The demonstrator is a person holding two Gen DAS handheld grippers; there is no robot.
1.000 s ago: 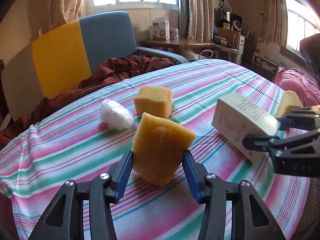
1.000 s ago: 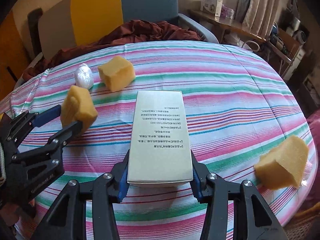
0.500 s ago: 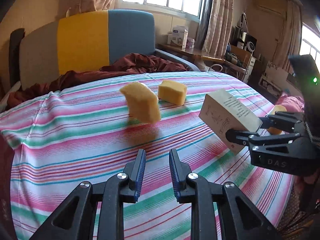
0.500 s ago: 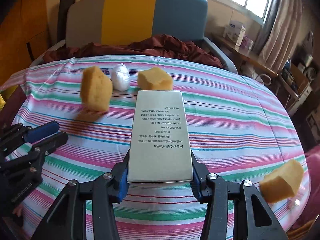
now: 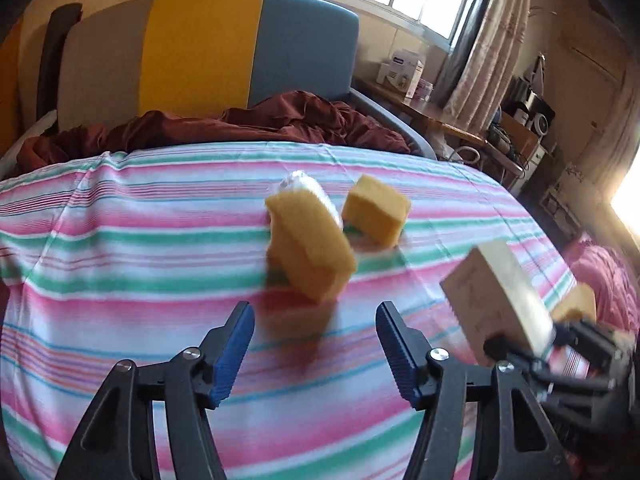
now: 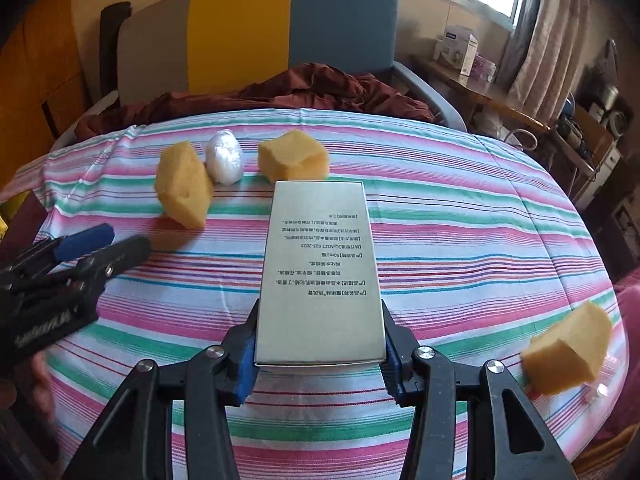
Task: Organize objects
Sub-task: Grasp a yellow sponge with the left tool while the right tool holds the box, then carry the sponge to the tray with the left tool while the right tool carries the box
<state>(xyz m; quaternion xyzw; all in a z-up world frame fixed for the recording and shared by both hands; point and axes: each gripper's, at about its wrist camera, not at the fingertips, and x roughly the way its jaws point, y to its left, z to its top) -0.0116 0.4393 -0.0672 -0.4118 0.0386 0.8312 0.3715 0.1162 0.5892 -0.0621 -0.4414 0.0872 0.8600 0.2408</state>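
Three yellow sponges share the striped tablecloth [image 6: 460,216]. Nearest sponge [image 5: 310,248] stands tilted just ahead of the left gripper [image 5: 314,346], whose fingers gape wide and hold nothing. Behind it lie a white wrapped bundle [image 6: 224,157] and a second sponge [image 6: 294,156]. Right gripper [image 6: 320,354] clamps a printed box [image 6: 318,276]; third sponge [image 6: 566,348] sits right of its fingers.

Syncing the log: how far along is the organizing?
Done: two sponges, the near sponge and far sponge, sit grouped with the white wad at the table's far side. In hand: right gripper clamps the box; left gripper is open, empty. Left: the stray sponge at the right edge, and placing the box.
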